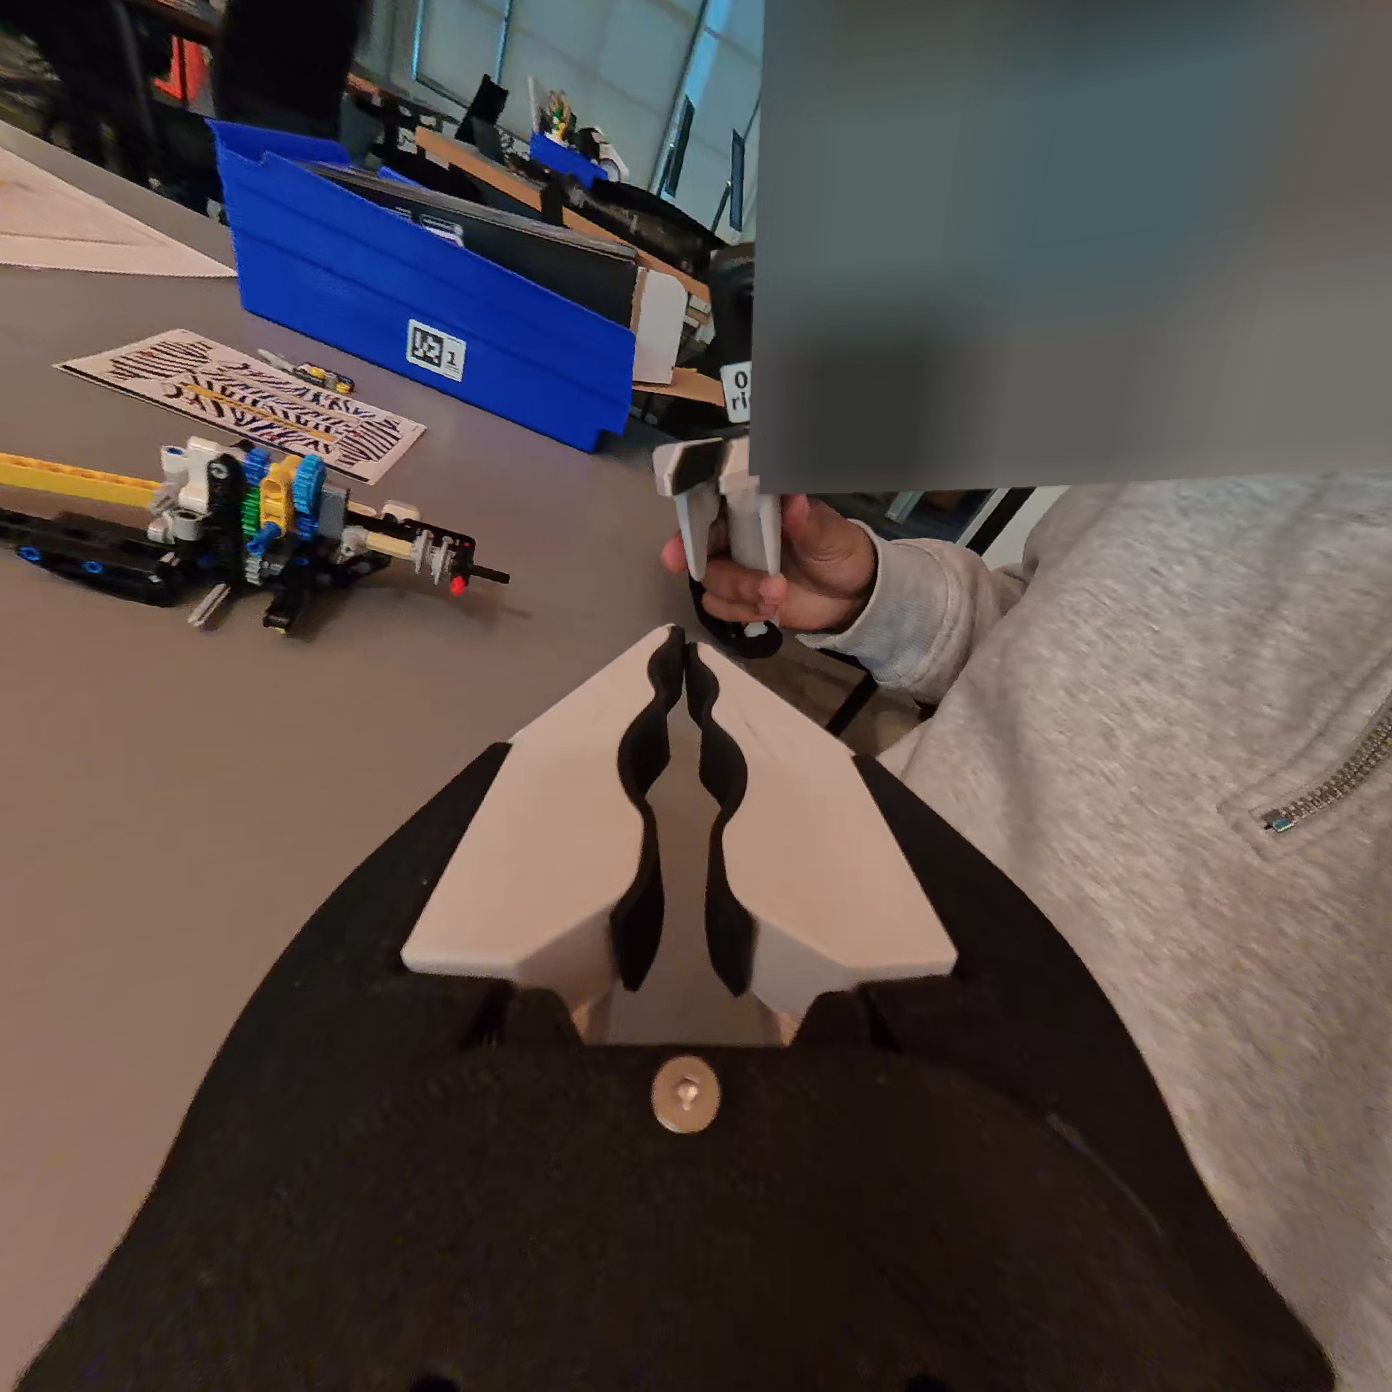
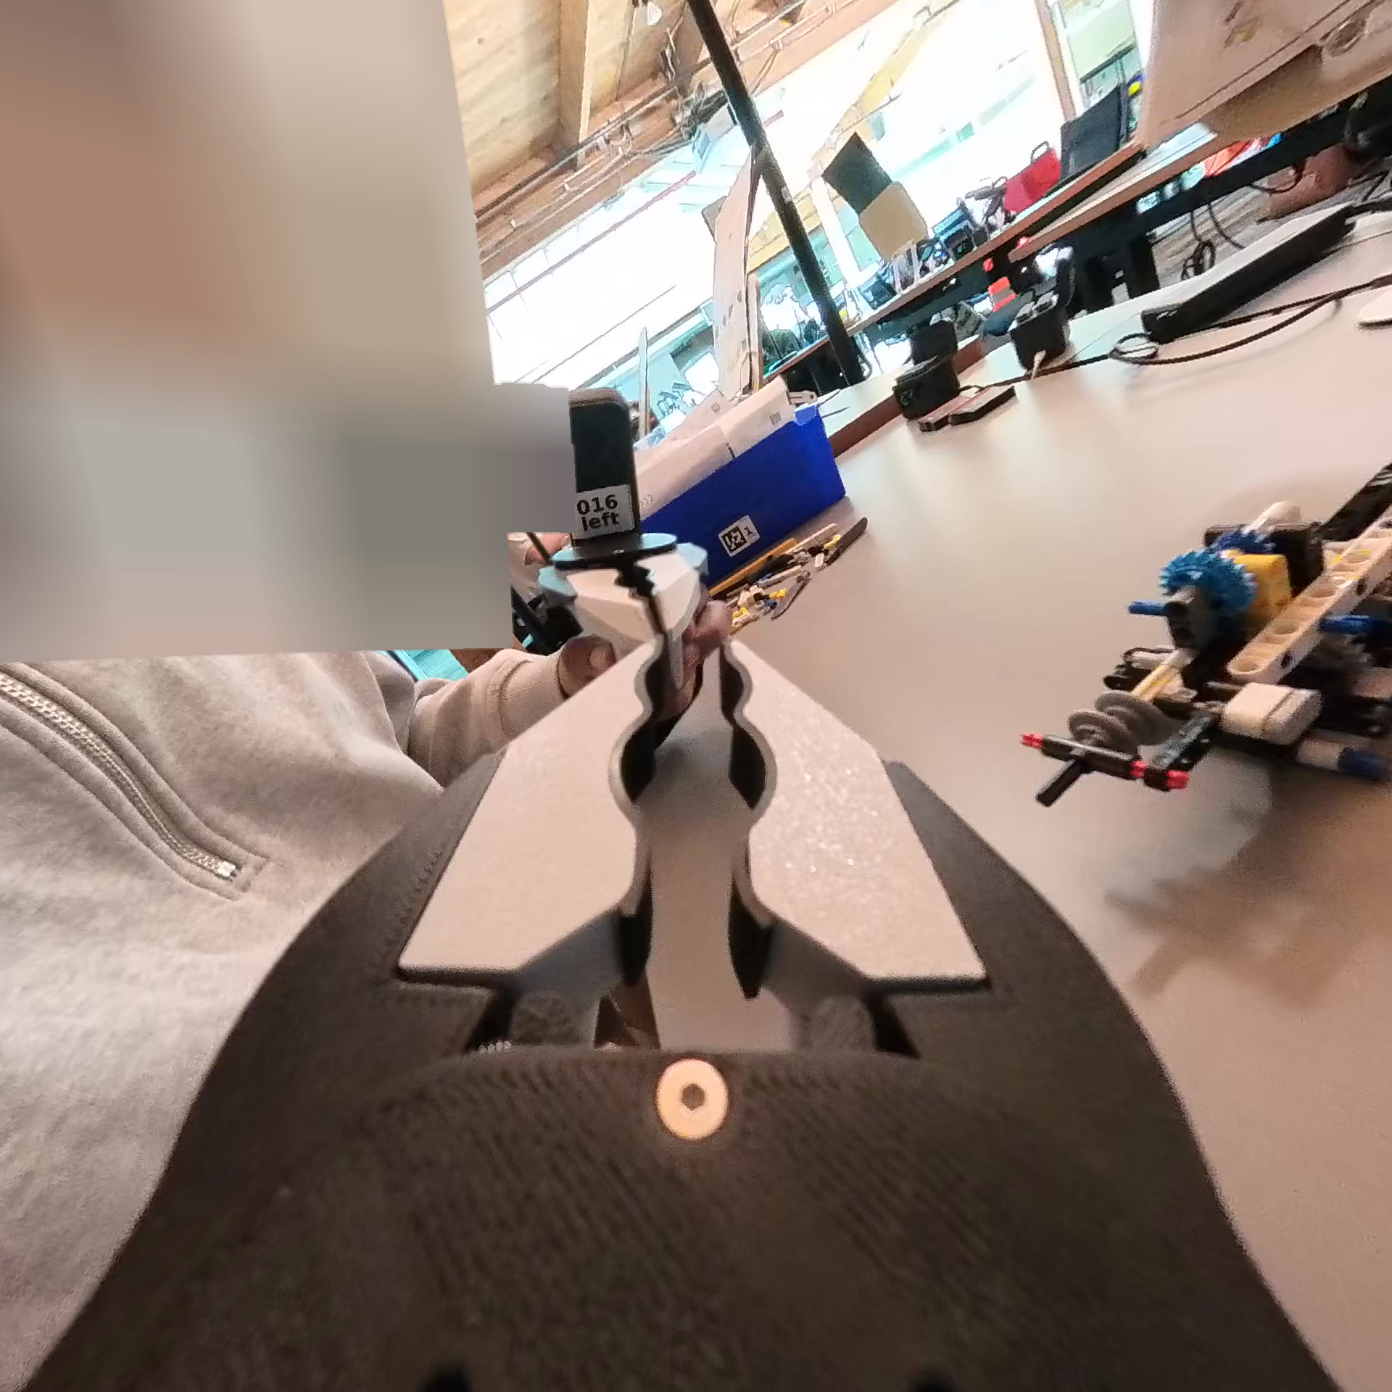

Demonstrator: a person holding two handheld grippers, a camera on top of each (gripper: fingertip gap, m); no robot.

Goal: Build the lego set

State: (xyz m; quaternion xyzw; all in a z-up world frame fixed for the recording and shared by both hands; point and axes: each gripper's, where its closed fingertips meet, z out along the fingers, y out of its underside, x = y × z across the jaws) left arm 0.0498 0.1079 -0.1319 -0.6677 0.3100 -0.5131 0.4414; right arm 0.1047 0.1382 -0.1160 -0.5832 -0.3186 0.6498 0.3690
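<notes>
A partly built lego model (image 1: 264,527) of black, yellow, blue and white beams and gears lies on the grey table (image 1: 226,791), ahead and to the left of my left gripper (image 1: 682,640). The left gripper is shut and empty, its tips over the table's edge. In the right wrist view the model (image 2: 1243,678) lies to the right of my right gripper (image 2: 689,663), whose jaws stand a narrow gap apart with nothing between them. Each gripper points at the other: the right gripper (image 1: 719,497) shows in a hand, and the left gripper (image 2: 648,595) shows shut.
A blue bin (image 1: 422,301) with a box inside stands behind the model. A sticker sheet (image 1: 241,403) and small loose pieces (image 2: 783,580) lie in front of the bin. A person in a grey hoodie (image 1: 1130,828) sits at the table's edge. Cables and black devices (image 2: 934,392) lie farther back. Across from one pair of fingers to the other is roughly 7 cm. The partly built lego model (image 1: 264,527) sits 15 cm or so from the ends of my right fingers.
</notes>
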